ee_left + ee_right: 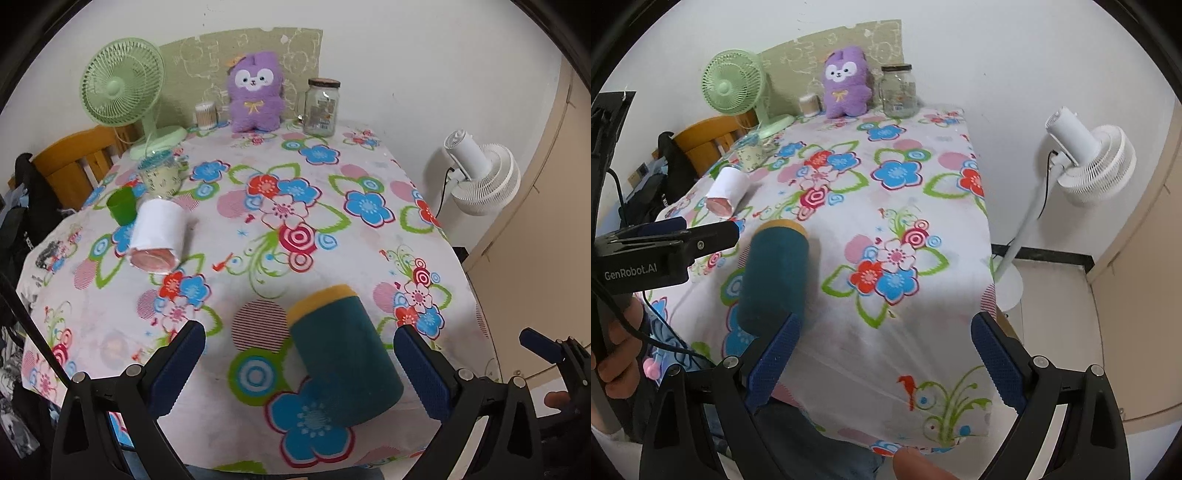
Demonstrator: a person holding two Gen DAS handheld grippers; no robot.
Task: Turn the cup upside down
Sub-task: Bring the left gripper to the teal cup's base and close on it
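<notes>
A dark teal cup point(343, 354) with a yellow rim lies tilted on the flowered tablecloth point(295, 206), rim pointing away. It sits between the fingers of my open left gripper point(299, 373), touching neither blue pad. In the right wrist view the cup point(774, 275) lies just left of my open, empty right gripper point(886, 363), which hovers over the table's near right corner. The left gripper point(683, 234) shows there at the far left.
A white roll point(157, 236) lies on its side at the left, with a green cup point(122, 205) and patterned mug point(162, 177) behind. A green fan point(123, 83), purple plush point(255, 92) and glass jar point(321, 107) stand at the back. A white fan point(480, 177) stands right of the table.
</notes>
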